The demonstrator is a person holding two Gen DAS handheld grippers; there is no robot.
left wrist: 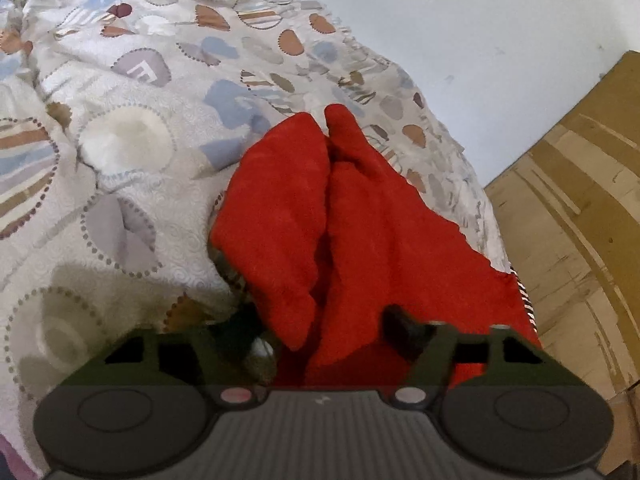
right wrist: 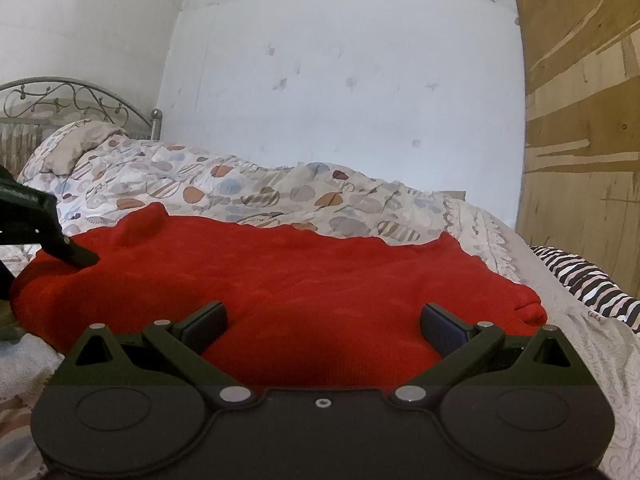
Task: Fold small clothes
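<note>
Red garment (right wrist: 280, 280) lies spread on the patterned quilt (right wrist: 240, 192) near the bed's foot edge, long axis parallel to that edge. Left gripper (left wrist: 320, 328) pinches a bunched fold of it; right gripper (right wrist: 324, 320) stands open over its near hem.

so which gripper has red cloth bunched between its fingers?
The left gripper: a fold of the red garment sits between its fingers. The right gripper has its jaws wide open over flat cloth.
</note>
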